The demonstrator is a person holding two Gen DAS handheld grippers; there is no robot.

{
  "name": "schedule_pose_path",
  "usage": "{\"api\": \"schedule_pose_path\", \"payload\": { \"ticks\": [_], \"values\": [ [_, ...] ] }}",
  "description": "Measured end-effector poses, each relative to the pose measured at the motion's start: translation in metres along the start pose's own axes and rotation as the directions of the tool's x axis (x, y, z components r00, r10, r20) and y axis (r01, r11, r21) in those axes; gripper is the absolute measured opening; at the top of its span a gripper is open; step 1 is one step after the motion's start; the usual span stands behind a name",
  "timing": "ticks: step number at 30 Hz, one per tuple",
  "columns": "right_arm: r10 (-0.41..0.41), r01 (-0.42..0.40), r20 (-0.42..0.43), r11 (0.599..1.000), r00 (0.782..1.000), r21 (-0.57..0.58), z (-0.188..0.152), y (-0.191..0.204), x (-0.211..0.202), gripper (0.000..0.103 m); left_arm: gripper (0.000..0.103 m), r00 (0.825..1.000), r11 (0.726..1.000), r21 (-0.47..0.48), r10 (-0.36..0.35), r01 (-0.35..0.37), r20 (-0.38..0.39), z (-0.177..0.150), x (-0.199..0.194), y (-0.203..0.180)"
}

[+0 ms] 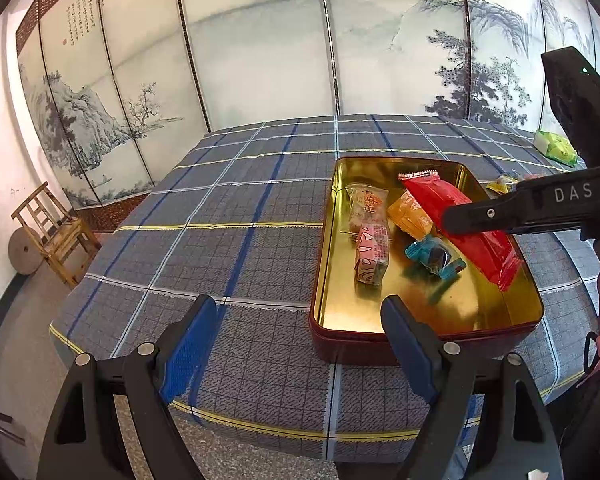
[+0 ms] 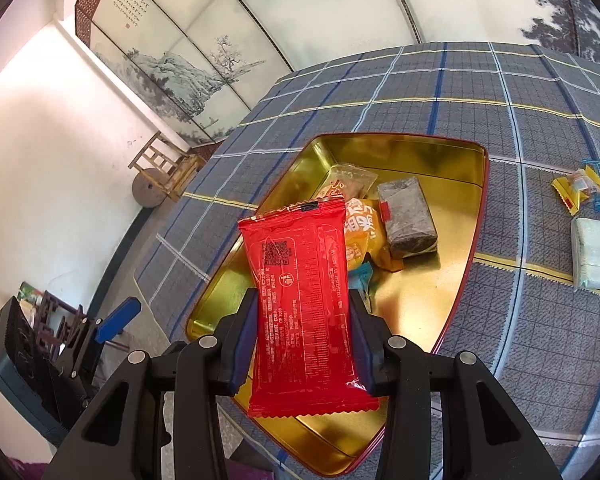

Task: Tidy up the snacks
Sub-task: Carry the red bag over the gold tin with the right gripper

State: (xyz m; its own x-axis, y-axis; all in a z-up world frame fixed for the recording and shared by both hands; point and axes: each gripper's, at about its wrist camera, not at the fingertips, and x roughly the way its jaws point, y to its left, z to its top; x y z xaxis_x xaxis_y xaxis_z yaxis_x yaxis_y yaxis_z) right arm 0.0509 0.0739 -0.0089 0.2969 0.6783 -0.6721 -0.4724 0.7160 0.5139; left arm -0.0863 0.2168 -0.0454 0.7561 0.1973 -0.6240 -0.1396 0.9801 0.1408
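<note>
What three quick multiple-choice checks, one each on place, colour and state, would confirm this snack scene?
1. Where is the red packet?
A. over the gold tin
B. on the chair
C. on the floor

2. What colour is the tin inside?
A. white
B. gold
C. green

3. How is the left gripper?
A. shut on a candy
B. shut on the tin
C. open, empty

Key: 1 A, the right gripper holds it above the tin; 2 B, the bare floor shines gold; 3 C, only tablecloth shows between its fingers.

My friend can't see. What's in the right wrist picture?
The right tongs squeeze a red snack packet over a gold tin with snacks inside. More snacks lie on the checked tablecloth.
</note>
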Motion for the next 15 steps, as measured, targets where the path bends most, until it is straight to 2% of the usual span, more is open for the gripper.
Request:
{"api": "schedule_pose_path", "payload": {
  "ticks": [15],
  "values": [
    [-0.042,0.039,-0.038,0.997,0.998,-0.062,-0.005,0.009,0.022,0.043,0.082,1.000,1.000,-0.007,-0.003,0.003,-0.009,-0.003,0.002,0.004]
  ]
}}
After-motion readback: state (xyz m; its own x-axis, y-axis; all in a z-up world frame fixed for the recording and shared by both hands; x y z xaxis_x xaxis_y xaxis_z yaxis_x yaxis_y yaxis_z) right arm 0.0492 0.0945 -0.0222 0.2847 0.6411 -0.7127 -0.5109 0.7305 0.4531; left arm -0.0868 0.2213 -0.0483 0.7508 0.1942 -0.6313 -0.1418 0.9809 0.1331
